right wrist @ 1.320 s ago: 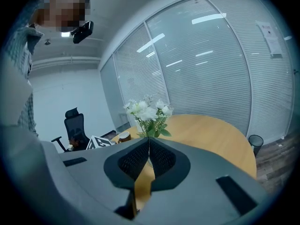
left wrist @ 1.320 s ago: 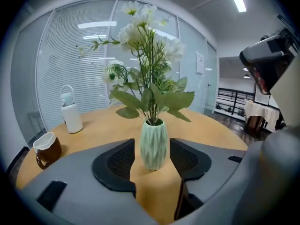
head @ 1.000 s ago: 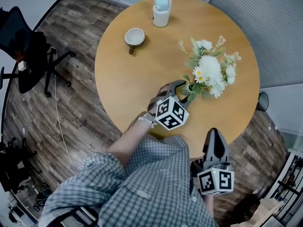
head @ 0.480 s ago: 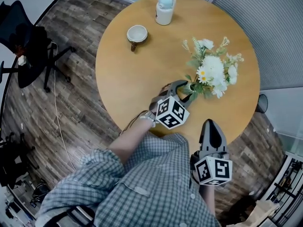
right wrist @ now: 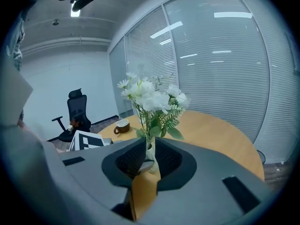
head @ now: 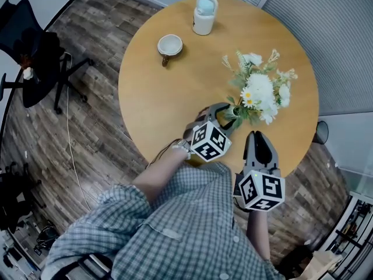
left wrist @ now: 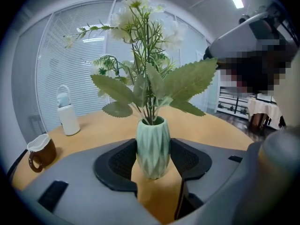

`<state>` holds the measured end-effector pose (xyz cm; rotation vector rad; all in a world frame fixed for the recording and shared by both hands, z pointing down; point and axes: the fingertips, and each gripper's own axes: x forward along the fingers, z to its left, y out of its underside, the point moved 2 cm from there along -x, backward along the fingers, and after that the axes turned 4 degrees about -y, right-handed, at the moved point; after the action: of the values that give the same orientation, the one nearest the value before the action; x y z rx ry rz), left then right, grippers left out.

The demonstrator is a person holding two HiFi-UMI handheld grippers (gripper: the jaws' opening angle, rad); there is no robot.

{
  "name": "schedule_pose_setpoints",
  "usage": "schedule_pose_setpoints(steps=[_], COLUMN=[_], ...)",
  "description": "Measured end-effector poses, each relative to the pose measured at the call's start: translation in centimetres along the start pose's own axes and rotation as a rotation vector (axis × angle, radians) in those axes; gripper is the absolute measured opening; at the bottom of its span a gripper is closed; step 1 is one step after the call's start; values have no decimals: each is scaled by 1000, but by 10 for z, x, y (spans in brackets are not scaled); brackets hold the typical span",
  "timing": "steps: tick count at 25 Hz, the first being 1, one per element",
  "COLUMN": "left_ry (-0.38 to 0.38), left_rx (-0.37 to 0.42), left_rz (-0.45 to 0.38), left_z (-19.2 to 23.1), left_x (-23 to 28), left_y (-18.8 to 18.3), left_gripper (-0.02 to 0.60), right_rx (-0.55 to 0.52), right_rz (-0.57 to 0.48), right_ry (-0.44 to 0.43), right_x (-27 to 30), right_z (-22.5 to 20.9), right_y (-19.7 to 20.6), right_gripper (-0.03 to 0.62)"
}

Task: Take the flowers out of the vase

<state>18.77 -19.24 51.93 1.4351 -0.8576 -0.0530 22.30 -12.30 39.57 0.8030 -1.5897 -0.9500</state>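
White artificial flowers [head: 259, 89] with green leaves stand in a small pale green faceted vase [left wrist: 153, 146] on the round wooden table [head: 163, 98]. My left gripper [head: 227, 115] has its jaws on either side of the vase body, and both pads [left wrist: 119, 161] touch it; the vase stands upright on the table. My right gripper [head: 257, 137] is shut and holds nothing. It hovers over the near table edge, just right of the left one, pointing at the vase. In the right gripper view the flowers [right wrist: 152, 97] rise beyond its jaws [right wrist: 149, 158].
A white bottle with a handle [head: 204, 13] stands at the table's far side, and a brown-and-white cup [head: 169, 45] lies left of it. A black office chair [head: 32, 51] stands on the wood floor at left. Glass walls with blinds lie beyond the table.
My right gripper has moved from beside my body up over the table edge, closer to the vase. The left gripper has stayed around the vase.
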Motion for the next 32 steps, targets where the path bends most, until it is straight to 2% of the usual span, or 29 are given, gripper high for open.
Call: schedule_pose_setpoints(steps=[1,3,9,22,27,32], left_ry=[0,-1,2,-7,-13,-21], left_rx=[0,0,4,18,18,11], left_rz=[0,0,2,-3,-5,-4], left_z=[0,0,-2,-2,-3,-1], left_x=[0,0,1,1,0,-1], left_y=[0,-1,-2,-1,-2,0], left_gripper=[236,236,236,236,236,236], right_rx=[0,0,6,-9,-33,-22], right_rz=[2,8,27,-13,-8,-11], right_ry=[-7,-24,-64,-57,-70,-79], right_x=[5,15,47,87,85,85], right_z=[-1,-1,0,-8,-8,-6], right_y=[-1,-3,-5,-14,-16,-17], right_gripper=[31,119,176,179,90,67])
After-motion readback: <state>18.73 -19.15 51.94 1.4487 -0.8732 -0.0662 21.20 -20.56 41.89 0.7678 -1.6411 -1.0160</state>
